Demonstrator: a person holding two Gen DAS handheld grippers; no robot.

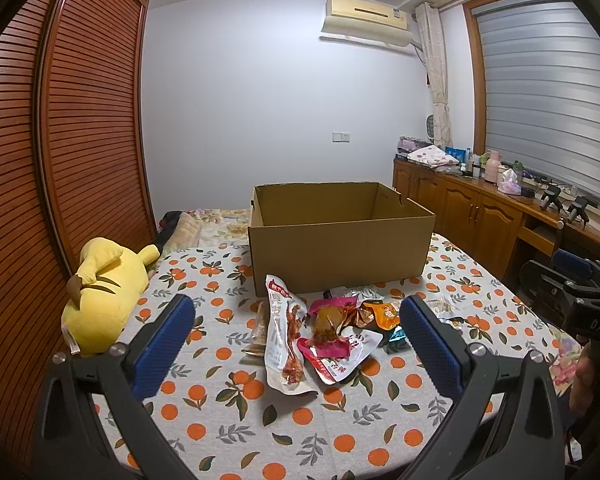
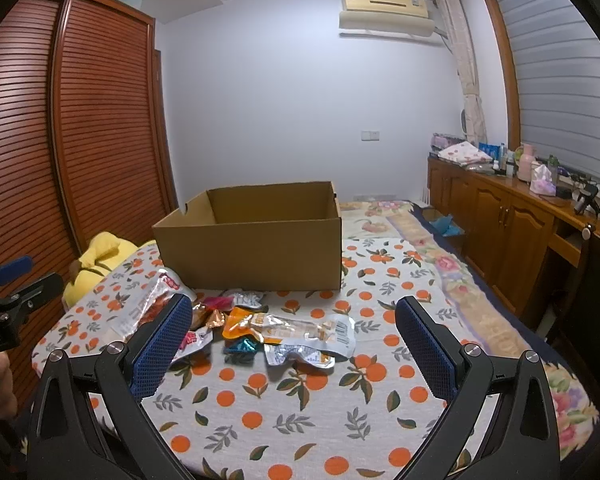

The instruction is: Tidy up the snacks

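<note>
An open brown cardboard box point(image 1: 336, 252) stands on the orange-print cloth, also in the right wrist view point(image 2: 252, 252). Its inside shows bare walls. A pile of snack packets lies in front of it: a long white packet point(image 1: 286, 340), a pink and white packet point(image 1: 332, 344), an orange packet point(image 2: 240, 324) and a silver packet point(image 2: 312, 334). My left gripper point(image 1: 296, 320) is open and empty, hovering just short of the pile. My right gripper point(image 2: 294, 320) is open and empty, hovering over the near side of the pile.
A yellow plush toy point(image 1: 104, 292) lies at the left edge of the cloth. A slatted wooden wardrobe point(image 1: 60, 140) stands on the left. Wooden cabinets point(image 2: 508, 232) with bottles run along the right wall under the window.
</note>
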